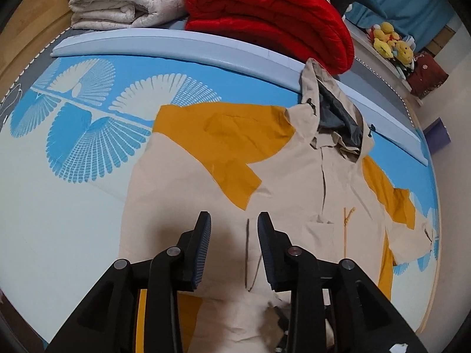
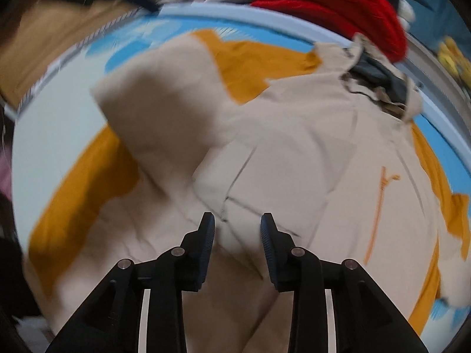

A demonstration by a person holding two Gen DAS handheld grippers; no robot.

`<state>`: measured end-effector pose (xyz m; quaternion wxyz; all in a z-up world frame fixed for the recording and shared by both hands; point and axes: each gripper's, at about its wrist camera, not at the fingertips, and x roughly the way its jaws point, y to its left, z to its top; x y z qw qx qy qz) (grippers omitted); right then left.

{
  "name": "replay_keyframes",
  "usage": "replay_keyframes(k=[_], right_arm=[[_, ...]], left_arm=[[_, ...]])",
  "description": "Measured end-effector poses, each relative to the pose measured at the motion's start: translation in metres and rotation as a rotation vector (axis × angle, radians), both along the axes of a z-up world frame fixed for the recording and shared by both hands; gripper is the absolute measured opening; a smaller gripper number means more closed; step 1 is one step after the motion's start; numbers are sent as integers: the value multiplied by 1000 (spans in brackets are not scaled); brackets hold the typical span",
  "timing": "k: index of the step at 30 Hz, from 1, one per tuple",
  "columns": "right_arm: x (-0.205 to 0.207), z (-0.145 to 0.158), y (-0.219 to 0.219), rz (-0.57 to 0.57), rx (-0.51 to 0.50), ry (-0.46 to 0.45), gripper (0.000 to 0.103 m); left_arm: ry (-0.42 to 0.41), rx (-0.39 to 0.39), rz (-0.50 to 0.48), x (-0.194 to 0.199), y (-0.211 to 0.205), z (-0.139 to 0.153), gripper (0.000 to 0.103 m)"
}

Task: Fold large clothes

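Beige-and-mustard jacket (image 1: 294, 182) lies spread front-up across centre frame on a blue-and-white patterned bed (image 1: 73, 176), hood at upper right, one sleeve folded over the chest. Left tongs (image 1: 234, 220) part-open, nothing gripped, over the lower jacket. Right tongs (image 2: 238, 222) part-open, empty; that view blurred. Red folded blanket (image 1: 279, 17) at top.

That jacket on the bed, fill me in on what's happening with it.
A person with a gripper in each hand is folding the jacket, which lies face up on the bed. One sleeve is already folded across the chest. The left gripper and right gripper are both open above the lower front, holding nothing.
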<state>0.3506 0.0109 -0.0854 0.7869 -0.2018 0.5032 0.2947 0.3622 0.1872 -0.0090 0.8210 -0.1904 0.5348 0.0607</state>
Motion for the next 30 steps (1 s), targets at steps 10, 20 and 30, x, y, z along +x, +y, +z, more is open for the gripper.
replay_keyframes(k=[10,20,30], right_arm=[[14,19,-22,-92,51,-102,1],[81,32,-215,-939,408,-21,4],[85,-56,-305,-1259,634,389,48]], left_arm=[[3,-4,72,8,27,-2,29],[30,-8,65,13,22,-15,29],[62,-23,37,17,11,-29,29]])
